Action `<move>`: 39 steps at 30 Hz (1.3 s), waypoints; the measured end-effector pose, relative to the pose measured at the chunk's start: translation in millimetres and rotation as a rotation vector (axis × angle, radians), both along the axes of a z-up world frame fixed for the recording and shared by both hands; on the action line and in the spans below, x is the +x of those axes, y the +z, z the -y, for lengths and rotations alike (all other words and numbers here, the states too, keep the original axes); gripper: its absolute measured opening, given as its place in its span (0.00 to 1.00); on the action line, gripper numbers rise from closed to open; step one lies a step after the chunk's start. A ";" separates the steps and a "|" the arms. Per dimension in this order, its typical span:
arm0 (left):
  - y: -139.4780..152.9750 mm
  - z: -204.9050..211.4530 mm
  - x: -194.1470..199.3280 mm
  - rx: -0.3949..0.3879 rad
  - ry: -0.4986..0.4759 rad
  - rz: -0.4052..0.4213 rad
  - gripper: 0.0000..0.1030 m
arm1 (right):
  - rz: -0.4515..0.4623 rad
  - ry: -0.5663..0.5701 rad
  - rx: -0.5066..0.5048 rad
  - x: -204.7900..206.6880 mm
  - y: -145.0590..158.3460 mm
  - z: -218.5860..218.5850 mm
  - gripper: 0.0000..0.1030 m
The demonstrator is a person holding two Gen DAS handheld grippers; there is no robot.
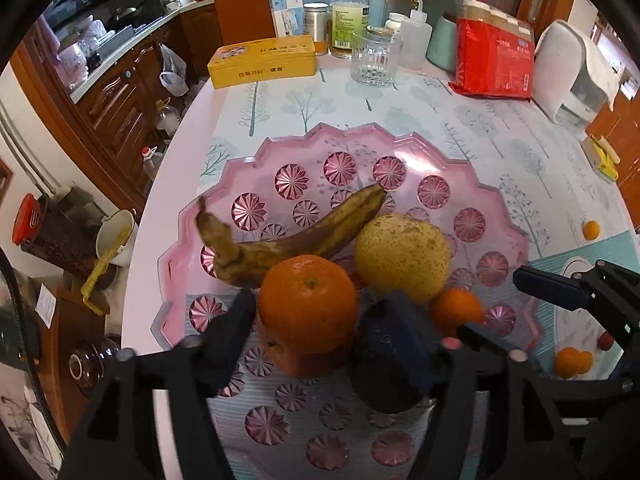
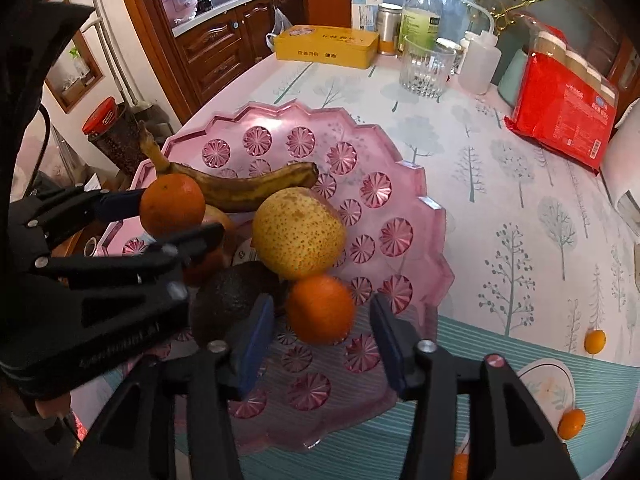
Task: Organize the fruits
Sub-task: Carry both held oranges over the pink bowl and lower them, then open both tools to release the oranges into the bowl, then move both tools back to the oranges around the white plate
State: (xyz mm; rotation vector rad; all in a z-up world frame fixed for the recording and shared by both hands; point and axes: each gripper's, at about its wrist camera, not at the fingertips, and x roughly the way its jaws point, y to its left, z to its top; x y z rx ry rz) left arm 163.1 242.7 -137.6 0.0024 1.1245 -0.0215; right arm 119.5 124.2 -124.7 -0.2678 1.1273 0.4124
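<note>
A pink cut-glass tray (image 1: 500,208) holds a spotted banana (image 1: 288,240), a yellow pear (image 1: 400,256), a dark avocado (image 2: 232,296) and a red apple (image 1: 288,356). A large orange (image 1: 308,304) rests on the apple. My left gripper (image 1: 320,312) is open, one finger on each side of that orange and neither pressing on it. A smaller orange (image 2: 320,308) lies at the tray's near right. My right gripper (image 2: 322,308) is open around it, with gaps on both sides.
Small orange fruits (image 2: 595,341) (image 2: 571,423) lie on the tablecloth to the right. At the back stand a yellow tin (image 1: 262,62), a glass (image 1: 374,60), bottles, a red packet (image 1: 496,64) and a white appliance (image 1: 572,76). The table edge runs along the tray's left.
</note>
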 end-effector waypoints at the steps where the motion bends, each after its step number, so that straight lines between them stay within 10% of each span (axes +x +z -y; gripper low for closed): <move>1: 1.7 0.3 -1.7 0.009 0.003 0.005 0.71 | 0.004 -0.005 0.000 -1.2 1.7 1.1 0.57; 13: 25.9 8.0 -25.9 -0.011 0.011 0.036 0.89 | -0.016 -0.062 0.058 -20.3 19.0 19.5 0.58; 39: 72.2 49.6 -80.3 -0.002 -0.066 0.089 0.91 | 0.060 -0.190 0.075 -79.6 57.1 69.6 0.58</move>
